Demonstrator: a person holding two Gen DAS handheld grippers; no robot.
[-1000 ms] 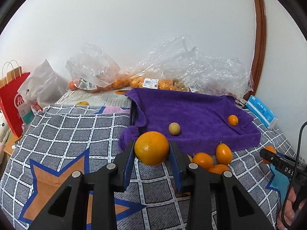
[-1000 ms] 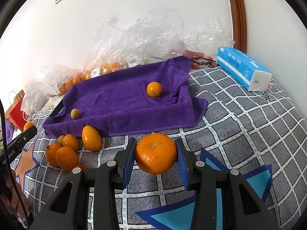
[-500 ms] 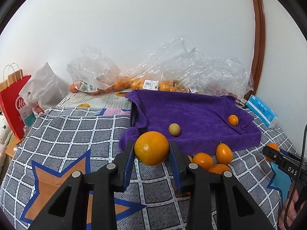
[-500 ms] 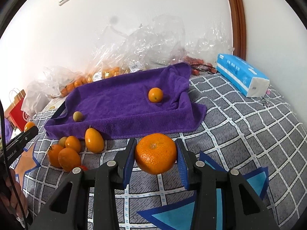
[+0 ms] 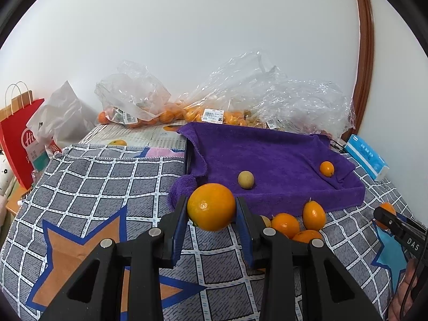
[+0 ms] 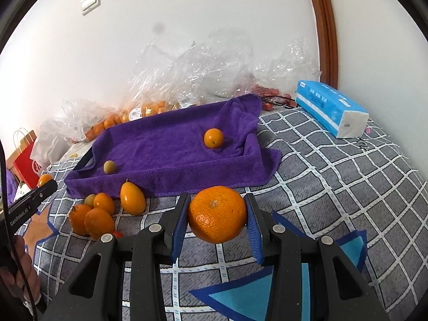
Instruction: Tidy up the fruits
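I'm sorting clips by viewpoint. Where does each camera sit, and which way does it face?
Left wrist: on the left claw, facing forward and down at its orange and the purple towel; the right claw's tip shows at right.
Right wrist: on the right claw, facing its mandarin; the left claw's tip and a hand show at left.
Shared: the towel and the loose fruit pile.
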